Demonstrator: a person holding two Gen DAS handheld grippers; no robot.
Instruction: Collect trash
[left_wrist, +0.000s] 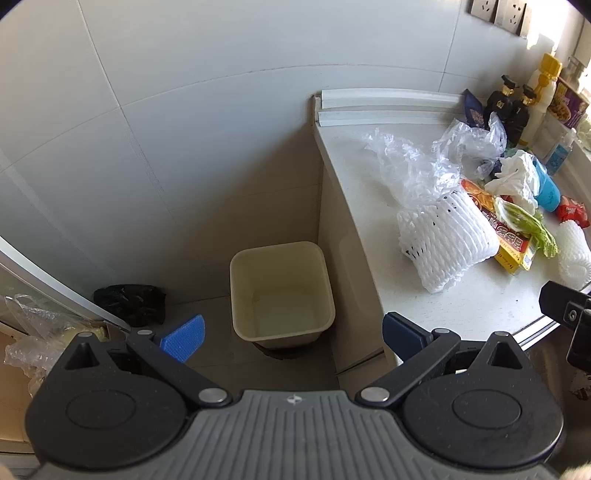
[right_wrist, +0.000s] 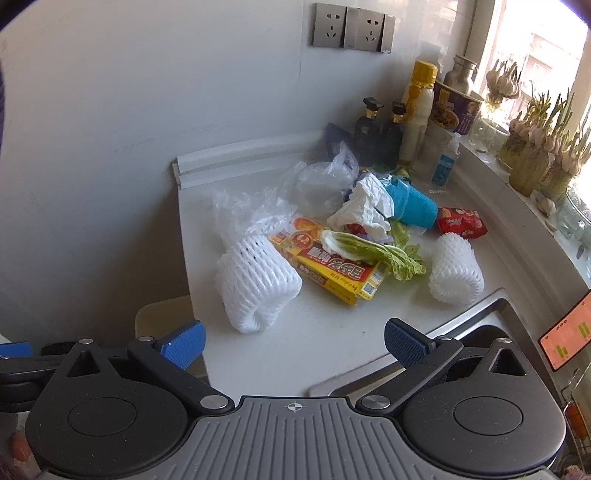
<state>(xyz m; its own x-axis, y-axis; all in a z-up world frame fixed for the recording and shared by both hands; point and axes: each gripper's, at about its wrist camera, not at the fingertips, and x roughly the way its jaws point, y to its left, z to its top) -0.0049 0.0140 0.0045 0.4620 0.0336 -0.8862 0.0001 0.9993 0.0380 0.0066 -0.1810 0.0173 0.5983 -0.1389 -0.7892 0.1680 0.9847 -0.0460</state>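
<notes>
Here, both claws spread and empty: left claw (left_wrist: 291, 338) above the bin (left_wrist: 282, 293), right claw (right_wrist: 293, 341) before the countertop (right_wrist: 317, 332) trash.

Your light comes from the window (right_wrist: 535, 55) at the far right, and it is blown out to near white in the right wrist view, washing the sprouting bulbs (right_wrist: 532, 144) on the sill in haze. The white worktop (right_wrist: 325, 332) is evenly lit, with soft shadows falling to the left of the foam nets and wrappers. In the left wrist view the floor around the bin (left_wrist: 280, 291) sits dimmer, in the worktop's shade. Both views bow straight lines hard toward the edges, the tile joints (left_wrist: 122, 99) curve, and the corners go black. Focus is sharp enough at centre; the far bottles look slightly soft.
</notes>
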